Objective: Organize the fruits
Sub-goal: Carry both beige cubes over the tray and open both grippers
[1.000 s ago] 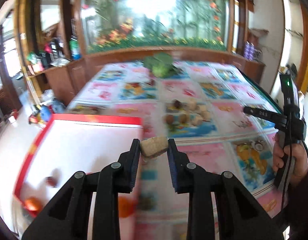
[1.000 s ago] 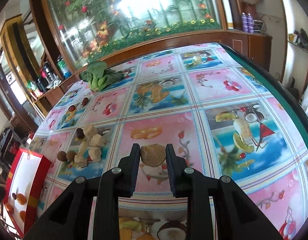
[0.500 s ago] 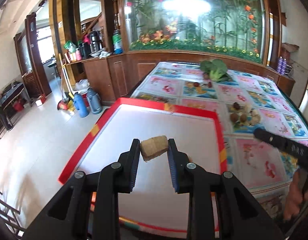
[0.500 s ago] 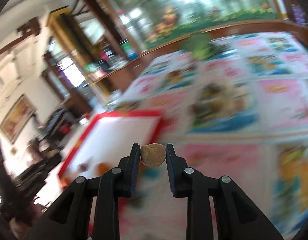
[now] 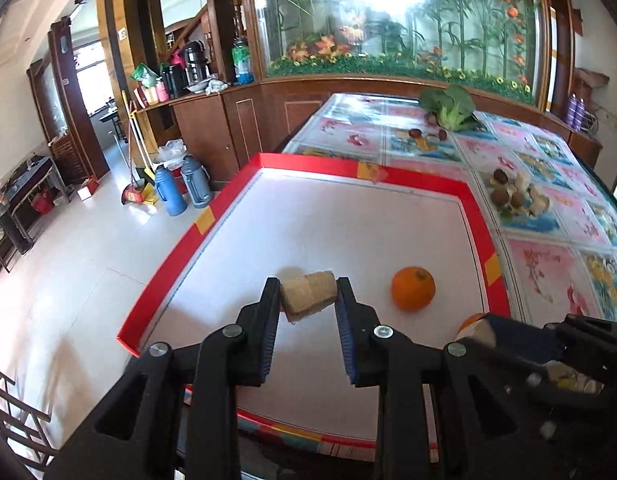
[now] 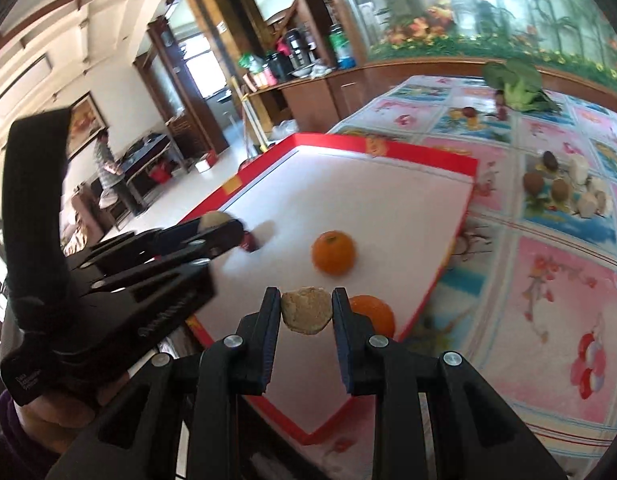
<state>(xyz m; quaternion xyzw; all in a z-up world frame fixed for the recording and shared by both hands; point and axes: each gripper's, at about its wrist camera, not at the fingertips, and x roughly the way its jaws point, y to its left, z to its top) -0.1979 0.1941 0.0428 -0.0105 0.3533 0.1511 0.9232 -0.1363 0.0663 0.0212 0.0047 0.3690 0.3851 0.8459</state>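
My left gripper (image 5: 307, 298) is shut on a tan wedge-shaped piece of fruit (image 5: 307, 295) and holds it over the white tray with a red rim (image 5: 474, 220). My right gripper (image 6: 306, 307) is shut on a round tan piece of fruit (image 6: 307, 309) over the tray's near right corner (image 6: 448, 254). An orange (image 5: 412, 288) lies in the tray, also in the right wrist view (image 6: 333, 251). A second orange (image 6: 372, 312) lies behind the right fingers. A small dark red fruit (image 6: 250, 241) lies by the left gripper's tip (image 6: 216, 226).
A pile of brown and pale fruits (image 5: 516, 196) lies on the patterned tablecloth right of the tray, also in the right wrist view (image 6: 564, 188). A leafy green vegetable (image 5: 448, 106) and small dark fruits (image 5: 416, 133) sit at the far end. The floor drops off left of the tray.
Both grippers have swung left from the tablecloth to over the tray, each still holding its piece. The left one has come lower and nearer the tray floor.
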